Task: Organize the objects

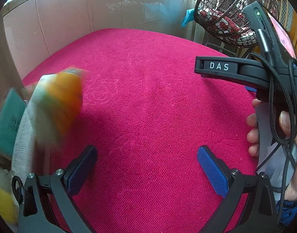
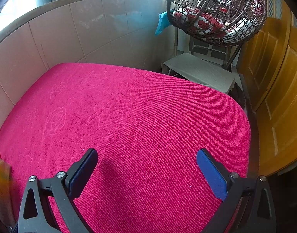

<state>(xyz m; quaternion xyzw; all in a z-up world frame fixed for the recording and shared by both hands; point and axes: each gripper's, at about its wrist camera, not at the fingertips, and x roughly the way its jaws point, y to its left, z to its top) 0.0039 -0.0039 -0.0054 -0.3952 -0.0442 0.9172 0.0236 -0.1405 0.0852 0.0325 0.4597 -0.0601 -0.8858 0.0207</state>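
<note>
We see both sets of tongs standing wide with nothing between the pads: the left tongs (image 1: 147, 167) and the right tongs (image 2: 146, 171) each hang over bare pink cloth on the bench (image 1: 148, 89). In the left wrist view the right tool's handle is held by a hand (image 1: 264, 128) at the right edge.

The things to sort lie at the far left of the left wrist view, near the bench edge: a blurred orange and white packet (image 1: 57, 104) that seems to sit in or against a pale woven basket (image 1: 22, 145), with a teal box (image 1: 6, 124) just beside it. We cannot tell exactly what the packet is, nor whether it touches the box. An amber sliver (image 2: 0, 176) shows at the left edge of the right wrist view.

We judge the packet light and soft, likely crinkly and a bit slippery, so we would pinch it across its narrow middle, gently. The box looks stiff; we would take it across its thin sides
</note>
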